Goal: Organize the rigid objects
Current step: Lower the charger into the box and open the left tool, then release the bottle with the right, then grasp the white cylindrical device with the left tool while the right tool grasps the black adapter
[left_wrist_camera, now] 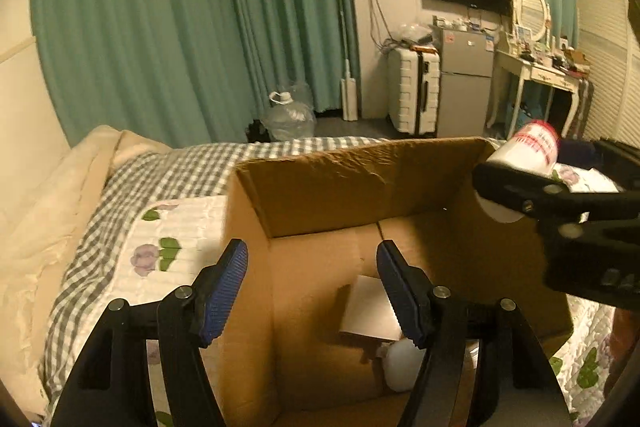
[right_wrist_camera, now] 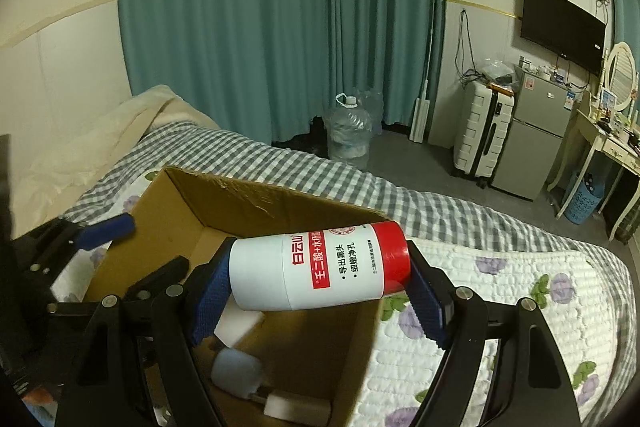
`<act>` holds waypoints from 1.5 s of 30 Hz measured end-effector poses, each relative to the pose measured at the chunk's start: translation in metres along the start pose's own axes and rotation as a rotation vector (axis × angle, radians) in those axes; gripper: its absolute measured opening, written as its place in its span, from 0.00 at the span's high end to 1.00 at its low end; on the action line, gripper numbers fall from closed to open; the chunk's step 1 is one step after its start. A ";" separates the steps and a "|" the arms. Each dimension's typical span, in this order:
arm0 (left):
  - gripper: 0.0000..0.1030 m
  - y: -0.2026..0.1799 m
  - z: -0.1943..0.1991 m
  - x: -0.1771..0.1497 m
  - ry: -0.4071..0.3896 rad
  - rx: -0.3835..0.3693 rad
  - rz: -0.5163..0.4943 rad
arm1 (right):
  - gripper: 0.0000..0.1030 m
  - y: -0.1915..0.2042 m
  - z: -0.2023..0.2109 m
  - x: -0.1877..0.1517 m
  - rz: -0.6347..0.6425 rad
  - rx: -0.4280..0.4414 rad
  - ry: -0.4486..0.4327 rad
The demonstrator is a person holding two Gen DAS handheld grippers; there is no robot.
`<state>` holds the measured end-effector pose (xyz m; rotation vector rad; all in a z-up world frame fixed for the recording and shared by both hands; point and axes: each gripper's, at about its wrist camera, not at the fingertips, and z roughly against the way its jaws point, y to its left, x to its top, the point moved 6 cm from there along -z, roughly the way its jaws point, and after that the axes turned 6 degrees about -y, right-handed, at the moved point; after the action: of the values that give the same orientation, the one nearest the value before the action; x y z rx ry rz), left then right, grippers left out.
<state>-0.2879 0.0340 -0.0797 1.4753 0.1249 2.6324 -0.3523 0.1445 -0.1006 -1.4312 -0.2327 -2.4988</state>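
An open cardboard box (left_wrist_camera: 320, 195) (right_wrist_camera: 248, 199) stands on the bed. My right gripper (right_wrist_camera: 316, 295) is shut on a white cylinder tube with a red end (right_wrist_camera: 320, 267), held sideways by its two ends above the box's right part; the tube also shows in the left wrist view (left_wrist_camera: 528, 151). My left gripper (left_wrist_camera: 312, 287) is open and empty, its fingers astride the box's left wall. Inside the box lie a white flat box (left_wrist_camera: 368, 311) (right_wrist_camera: 240, 323), a white rounded object (left_wrist_camera: 400, 363) (right_wrist_camera: 236, 371) and a small white piece (right_wrist_camera: 296, 405).
The bed has a grey checked sheet (right_wrist_camera: 360, 187) and a white quilted flower cover (right_wrist_camera: 500, 291). A cream blanket (left_wrist_camera: 36, 211) lies at the left. Beyond the bed are teal curtains, a water jug (right_wrist_camera: 348, 131), a suitcase (right_wrist_camera: 480, 135), a fridge and a dressing table.
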 end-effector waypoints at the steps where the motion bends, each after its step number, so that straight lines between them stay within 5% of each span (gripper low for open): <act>1: 0.32 0.001 0.000 0.000 -0.001 0.004 -0.004 | 0.24 0.001 -0.003 -0.002 -0.002 0.002 0.009; 3: 0.32 0.003 0.002 0.000 -0.005 0.013 -0.007 | 0.23 0.004 -0.009 -0.006 -0.003 0.002 0.021; 5: 0.32 0.005 0.003 0.001 -0.006 0.018 -0.003 | 0.10 0.002 -0.006 -0.005 0.001 -0.025 0.007; 18: 0.32 0.028 0.101 0.005 -0.055 0.003 0.043 | 0.08 0.002 0.115 0.014 0.008 -0.133 -0.042; 25: 0.32 0.046 0.132 -0.033 -0.006 -0.006 0.028 | 0.08 0.024 0.169 -0.031 0.004 -0.103 -0.002; 35: 0.32 0.036 0.090 -0.130 0.183 -0.052 -0.017 | 0.08 0.050 0.138 -0.128 0.001 -0.069 0.161; 41: 0.32 0.015 0.065 -0.162 0.252 -0.160 -0.056 | 0.08 0.050 0.113 -0.147 -0.016 -0.049 0.206; 45: 0.32 0.010 0.053 -0.164 0.263 -0.152 -0.089 | 0.08 0.050 0.099 -0.158 -0.022 -0.043 0.236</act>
<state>-0.1591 0.0012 -0.1890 1.0489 0.0129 2.6833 -0.1795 0.1448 -0.1867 -1.1392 -0.1509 -2.6764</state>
